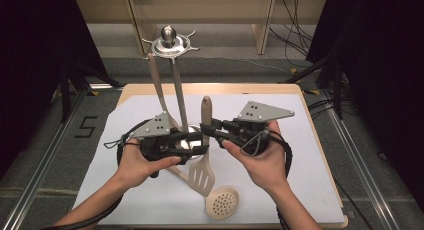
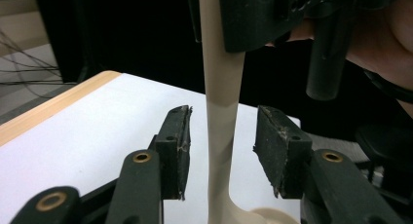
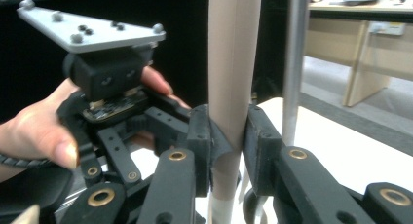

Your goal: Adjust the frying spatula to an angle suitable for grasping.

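Two grippers meet at the table's middle — our right gripper is clamped on the beige slotted spatula, held upright, while our left gripper has its jaws apart around the handle — pads clear

A matt, smooth beige plastic slotted spatula is seen, and the same dull finish is shared by the round perforated beige plastic skimmer. The polished metal utensil stand is pretty glossy. The black gripper pads look rough and worn at the edges, over a matt white paper-like table sheet.
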`<state>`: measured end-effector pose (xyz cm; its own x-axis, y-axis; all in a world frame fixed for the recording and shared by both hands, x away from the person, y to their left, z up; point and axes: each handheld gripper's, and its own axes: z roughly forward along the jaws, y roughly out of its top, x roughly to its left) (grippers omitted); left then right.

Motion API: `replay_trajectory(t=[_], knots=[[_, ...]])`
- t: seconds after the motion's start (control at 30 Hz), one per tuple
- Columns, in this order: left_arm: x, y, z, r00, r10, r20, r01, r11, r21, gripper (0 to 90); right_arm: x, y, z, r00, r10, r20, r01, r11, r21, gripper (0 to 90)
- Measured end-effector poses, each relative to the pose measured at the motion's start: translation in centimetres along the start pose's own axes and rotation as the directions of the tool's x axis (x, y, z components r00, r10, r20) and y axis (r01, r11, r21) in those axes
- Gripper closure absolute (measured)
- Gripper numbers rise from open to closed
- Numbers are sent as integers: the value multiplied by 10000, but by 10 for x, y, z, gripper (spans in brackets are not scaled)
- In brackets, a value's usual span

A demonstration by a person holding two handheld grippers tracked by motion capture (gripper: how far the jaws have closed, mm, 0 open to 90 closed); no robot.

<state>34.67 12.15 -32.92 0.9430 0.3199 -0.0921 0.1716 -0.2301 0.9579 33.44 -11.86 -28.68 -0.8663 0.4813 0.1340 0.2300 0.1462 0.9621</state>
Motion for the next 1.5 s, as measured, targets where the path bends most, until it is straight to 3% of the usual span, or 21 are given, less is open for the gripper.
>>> replay_trajectory(t=[0.17,0.37,0.53,0.57,0.63,0.7,0.77,0.83,0.87,0.93,1.0,1.07,1.13,1.2,1.3,1.33,1.37,1.4,1.43,1.47,1.5], knots=[[1,1,3,9963,313,804,-327,9993,154,630,4,-1,0,9985,-66,-537,73,9999,135,762],[3,3,3,9931,272,1138,-301,9993,235,746,4,-1,-1,9959,-365,-824,365,9993,-14,761],[2,5,3,9914,70,1304,-108,9995,283,763,4,-1,-3,9937,-300,-1075,295,9995,-65,761],[0,6,3,9938,-113,1103,84,9996,267,764,5,-2,-3,9935,-114,-1137,91,9997,-213,758],[-1,7,2,9961,-59,881,29,9994,337,766,3,-2,-3,9939,-308,-1061,283,9993,-246,755],[-3,9,1,9999,-85,134,79,9988,478,767,3,-2,-4,9952,-128,-966,100,9995,-291,682],[-3,10,0,9998,-148,-161,156,9986,502,767,4,-2,-6,9960,-100,-893,75,9996,-280,661],[-3,11,0,9982,-301,-526,326,9984,472,768,3,-4,-9,9970,-267,-728,234,9987,-457,629],[-3,12,-2,9948,-382,-945,430,9979,487,768,3,-6,-13,9981,-202,-576,172,9985,-528,623],[-2,12,-2,9930,-376,-1122,434,9978,495,768,0,-8,-17,9986,-458,-254,441,9971,-622,621],[-2,14,-4,9872,-437,-1536,516,9975,480,768,-1,-12,-23,9999,-143,91,149,9976,-675,621],[-2,14,-5,9858,-516,-1598,586,9975,389,768,-4,-15,-25,9991,-266,333,289,9970,-719,621],[-3,15,-6,9804,-637,-1862,713,9969,339,768,-8,-27,-29,9938,-144,1104,189,9990,-398,620],[-3,16,-7,9772,-614,-2035,717,9965,438,768,-10,-32,-29,9918,-137,1270,172,9995,-263,619],[-3,18,-9,9718,-708,-2251,809,9961,360,768,-19,-49,-31,9774,-324,2089,295,9994,167,613],[-2,18,-9,9709,-711,-2288,814,9960,356,768,-18,-51,-31,9765,-56,2154,19,9998,177,612],[-2,19,-9,9691,-757,-2348,856,9958,325,768,-21,-54,-32,9700,-309,2411,263,9994,223,611],[-1,19,-10,9687,-723,-2375,825,9960,331,768,-21,-57,-32,9704,-127,2411,34,9992,389,609],[-1,20,-10,9677,-786,-2395,877,9958,276,768,-25,-60,-32,9685,-410,2455,338,9989,333,607],[0,20,-10,9670,-779,-2426,872,9958,279,768,-24,-63,-33,9650,-61,2623,-68,9988,482,604],[1,21,-10,9670,-809,-2416,897,9956,255,768,-26,-65,-33,9612,-206,2749,52,9984,568,603]])
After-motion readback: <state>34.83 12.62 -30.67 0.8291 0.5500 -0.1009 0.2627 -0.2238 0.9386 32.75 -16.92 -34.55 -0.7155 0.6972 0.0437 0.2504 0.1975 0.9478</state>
